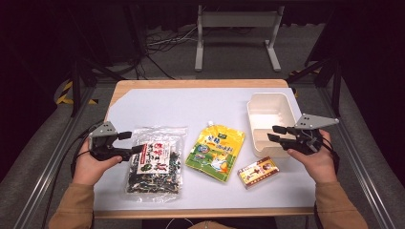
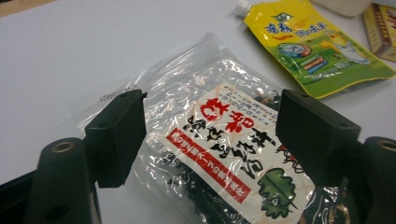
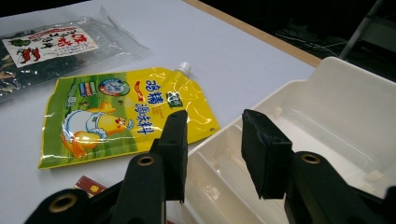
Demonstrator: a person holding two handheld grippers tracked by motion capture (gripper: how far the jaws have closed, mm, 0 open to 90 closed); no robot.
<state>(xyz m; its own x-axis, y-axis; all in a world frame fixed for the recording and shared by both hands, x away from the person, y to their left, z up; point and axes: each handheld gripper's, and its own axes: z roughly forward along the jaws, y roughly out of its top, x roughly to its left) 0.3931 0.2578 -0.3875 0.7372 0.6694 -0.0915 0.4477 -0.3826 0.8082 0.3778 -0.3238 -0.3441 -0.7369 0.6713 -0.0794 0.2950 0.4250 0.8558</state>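
My left gripper (image 1: pixel 131 142) stands open at the left edge of a clear bag of dark dried food (image 1: pixel 155 164) that lies flat on the table. In the left gripper view the bag (image 2: pixel 219 135) with its red and black label lies under the gap between the jaws of that gripper (image 2: pixel 212 123). My right gripper (image 1: pixel 273 133) is open at the near left wall of a white plastic container (image 1: pixel 267 98). In the right gripper view the container's rim (image 3: pixel 345 93) runs between the jaws of that gripper (image 3: pixel 215 140), with no pad pressing on it.
A yellow spouted pouch (image 1: pixel 216 150) lies flat mid-table between the bag and the container. A small red and gold box (image 1: pixel 258 172) sits in front of the container. The white mat (image 1: pixel 167 105) covers a wooden table; dark floor, cables and a metal stand lie beyond.
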